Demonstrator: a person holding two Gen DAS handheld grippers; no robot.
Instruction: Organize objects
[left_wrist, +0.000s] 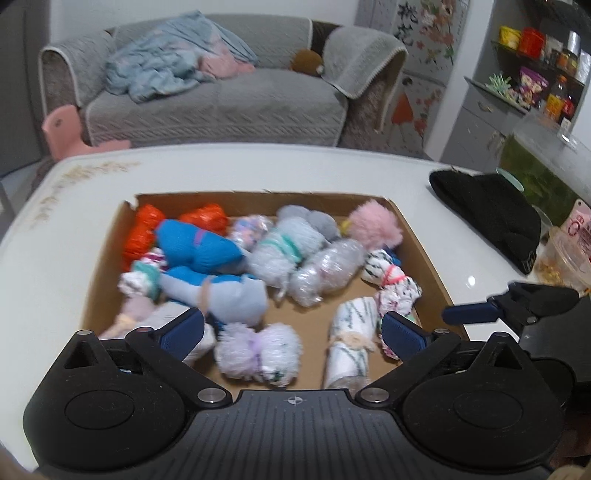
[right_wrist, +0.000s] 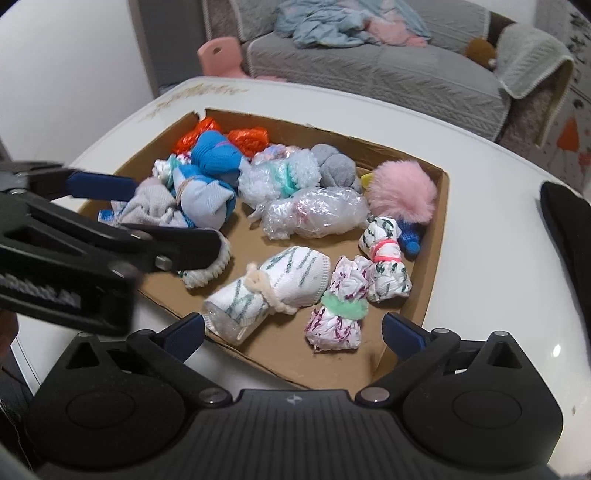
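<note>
Both wide open and empty over the near edge of the cardboard box (right_wrist: 436, 236) on the table (right_wrist: 491, 184): left hand-held gripper (left_wrist: 291, 328), right hand-held gripper (right_wrist: 293, 330); best to lower squarely around the near white bundle (right_wrist: 273, 288), closing gently.

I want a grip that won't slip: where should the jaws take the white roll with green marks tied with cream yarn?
Probably across the roll at its yarn tie, coming from above. It lies on its side on the box floor, and the tie pinches it narrowest there.
</note>
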